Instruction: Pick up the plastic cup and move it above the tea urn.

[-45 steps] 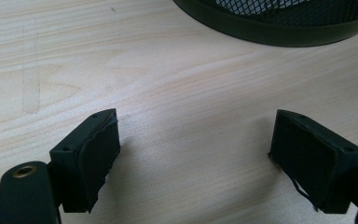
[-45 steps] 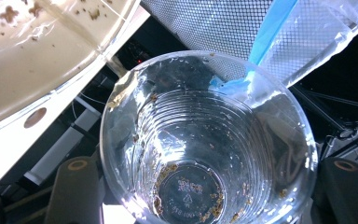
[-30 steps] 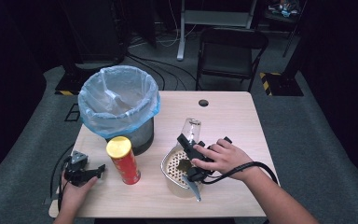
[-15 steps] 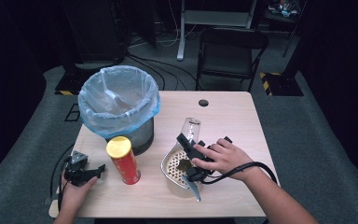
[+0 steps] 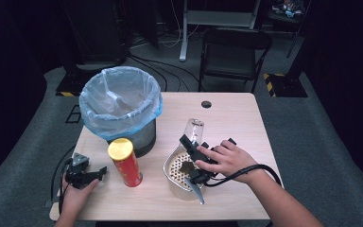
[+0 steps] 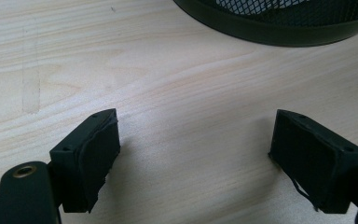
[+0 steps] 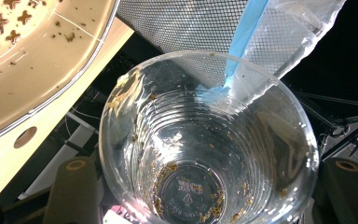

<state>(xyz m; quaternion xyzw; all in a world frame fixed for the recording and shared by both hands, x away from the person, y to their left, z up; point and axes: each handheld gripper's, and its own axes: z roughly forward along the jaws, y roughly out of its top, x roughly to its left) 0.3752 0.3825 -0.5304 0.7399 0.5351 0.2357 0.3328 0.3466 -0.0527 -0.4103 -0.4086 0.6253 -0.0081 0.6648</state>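
Note:
A clear plastic cup (image 5: 194,128) hangs tilted over a pale perforated strainer bowl (image 5: 169,166) at the table's middle front. My right gripper (image 5: 189,142) is shut on it. In the right gripper view I look into the cup (image 7: 205,140): crumbs cling to its bottom and wall, and a jaw stands on each side of it. The bowl's crumb-speckled inside (image 7: 32,51) lies at the upper left there. My left gripper (image 5: 98,172) rests on the table's left front corner, open, with bare wood between its pads (image 6: 91,154).
A mesh bin (image 5: 142,137) lined with a blue bag (image 5: 120,101) stands at the back left; its base (image 6: 279,23) lies ahead of the left gripper. A red can with a yellow lid (image 5: 125,163) stands between the hands. A folding chair (image 5: 234,52) stands beyond the table.

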